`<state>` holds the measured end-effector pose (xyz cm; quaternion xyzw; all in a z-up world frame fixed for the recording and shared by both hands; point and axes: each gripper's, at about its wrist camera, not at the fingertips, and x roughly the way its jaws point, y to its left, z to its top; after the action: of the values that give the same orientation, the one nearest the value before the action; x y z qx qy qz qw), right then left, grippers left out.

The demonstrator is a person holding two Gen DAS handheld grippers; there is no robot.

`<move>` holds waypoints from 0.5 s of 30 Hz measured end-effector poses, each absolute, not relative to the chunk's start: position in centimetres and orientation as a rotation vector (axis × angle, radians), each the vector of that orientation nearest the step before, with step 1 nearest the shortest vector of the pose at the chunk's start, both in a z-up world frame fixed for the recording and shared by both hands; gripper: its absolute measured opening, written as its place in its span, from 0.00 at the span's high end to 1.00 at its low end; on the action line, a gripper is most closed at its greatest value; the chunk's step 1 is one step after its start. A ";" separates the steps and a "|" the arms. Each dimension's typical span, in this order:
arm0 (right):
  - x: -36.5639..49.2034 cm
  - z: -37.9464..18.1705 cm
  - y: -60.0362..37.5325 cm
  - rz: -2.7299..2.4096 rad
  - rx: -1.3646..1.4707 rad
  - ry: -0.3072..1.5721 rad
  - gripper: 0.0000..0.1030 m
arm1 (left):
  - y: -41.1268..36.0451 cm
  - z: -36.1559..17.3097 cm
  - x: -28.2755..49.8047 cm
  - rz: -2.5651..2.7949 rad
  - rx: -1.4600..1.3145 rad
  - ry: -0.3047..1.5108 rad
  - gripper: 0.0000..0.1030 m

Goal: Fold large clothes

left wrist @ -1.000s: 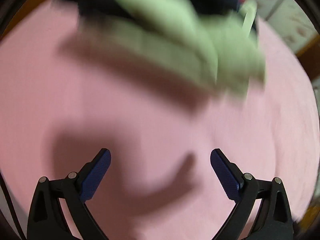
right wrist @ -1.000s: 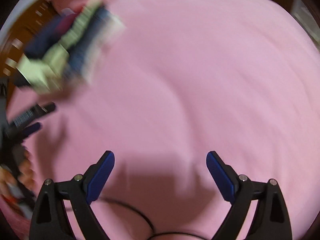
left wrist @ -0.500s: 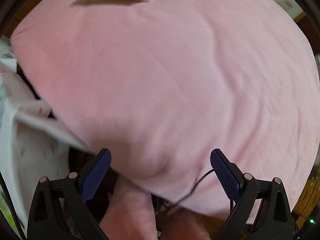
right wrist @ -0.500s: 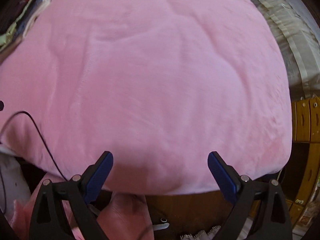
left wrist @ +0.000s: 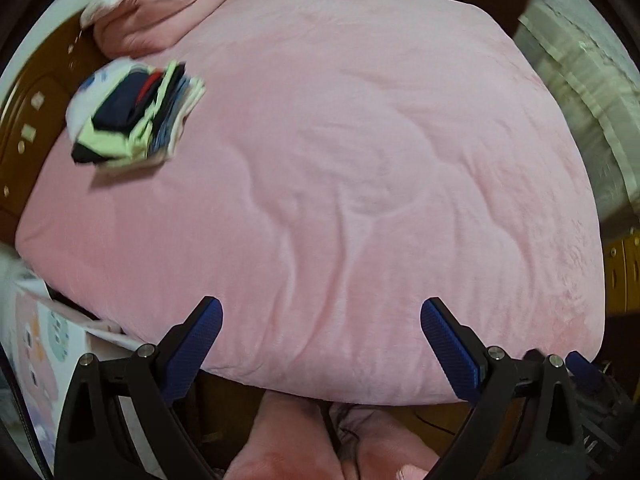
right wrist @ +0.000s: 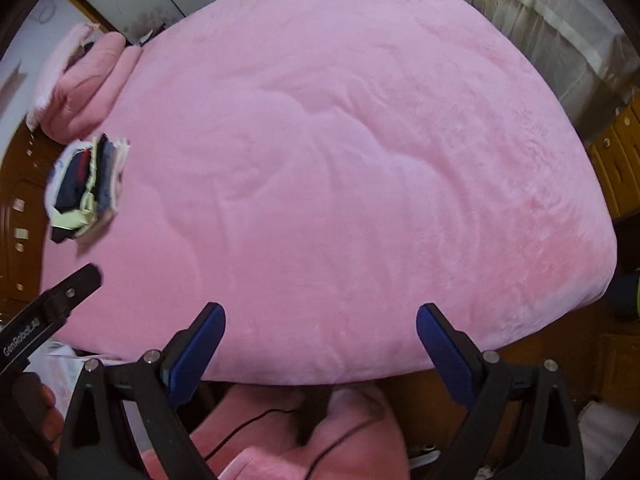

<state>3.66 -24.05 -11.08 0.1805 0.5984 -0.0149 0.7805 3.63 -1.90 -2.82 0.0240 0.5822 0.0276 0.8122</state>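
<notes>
A stack of folded clothes [left wrist: 132, 116], dark blue, pale green and white, lies at the far left of a bed covered by a pink blanket [left wrist: 340, 180]. The stack also shows in the right wrist view [right wrist: 86, 184], on the same pink blanket [right wrist: 340, 168]. My left gripper [left wrist: 320, 336] is open and empty, over the bed's near edge. My right gripper [right wrist: 320, 336] is open and empty, also over the near edge. The left gripper's body [right wrist: 48, 312] shows at the left of the right wrist view.
A folded pink quilt [left wrist: 156, 12] lies at the bed's far left corner, beyond the stack. A wooden headboard [left wrist: 28, 120] runs along the left. Curtains [left wrist: 580, 80] hang on the right. Pink-clad legs [right wrist: 288, 440] and a cable sit below the grippers.
Both grippers have pulled back from the folded stack to the bed's near edge. The stack now lies far off at the left. Both stay open and empty.
</notes>
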 end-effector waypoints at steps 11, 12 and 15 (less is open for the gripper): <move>2.7 -7.3 -22.9 -0.014 0.292 1.160 0.06 | -3.5 0.4 2.1 0.036 0.087 1.147 0.04; 2.7 -7.2 -22.8 -0.009 0.295 1.149 0.06 | -3.4 0.7 1.9 0.034 0.093 1.126 0.04; 2.7 -6.5 -22.5 -0.007 0.299 1.122 0.06 | -3.2 1.8 1.2 0.037 0.117 1.074 0.04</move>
<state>2.72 -22.46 -6.51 0.1414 0.5301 -0.0031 0.8360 1.25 -3.16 1.83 0.0557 0.5111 0.0177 0.8575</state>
